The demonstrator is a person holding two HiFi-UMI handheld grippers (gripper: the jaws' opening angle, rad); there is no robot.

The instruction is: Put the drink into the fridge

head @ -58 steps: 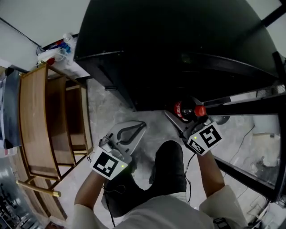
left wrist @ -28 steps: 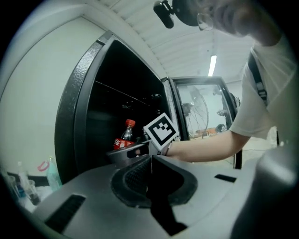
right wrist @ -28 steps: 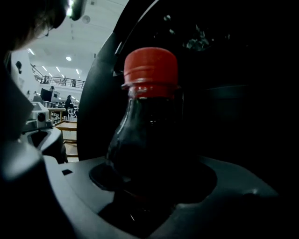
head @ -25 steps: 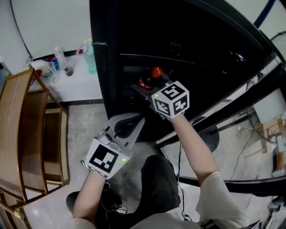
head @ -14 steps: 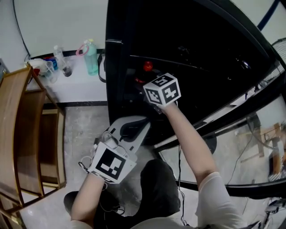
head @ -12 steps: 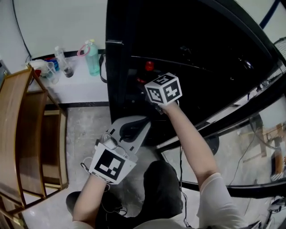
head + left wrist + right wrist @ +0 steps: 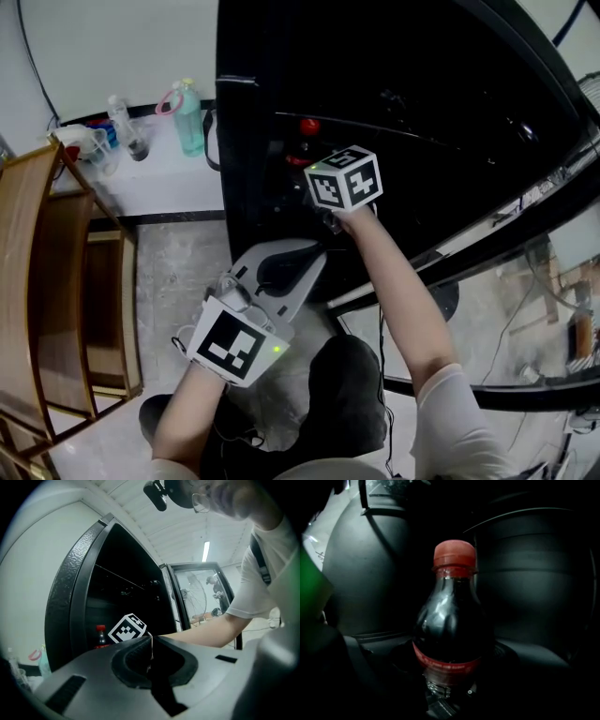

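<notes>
Where the person stands before the open black fridge [image 7: 441, 84], the left gripper [image 7: 151, 639] hangs nearest, low over the grey stone floor [image 7: 178, 253], its jaws clenched together with nothing between them. A wooden rack [image 7: 56, 281] stands off to its left. Farther on, the right arm [image 7: 394, 281] reaches into the dark opening, where the right gripper [image 7: 452, 663] has its jaws grasping the cola bottle [image 7: 450, 620] round its lower body, the red cap [image 7: 454, 555] showing above them. The bottle is inside the fridge, toward the left wall; I cannot tell whether it rests on a shelf. Left of the fridge, on a white ledge [image 7: 159, 178] by the far wall, stands a green bottle [image 7: 190, 117].
</notes>
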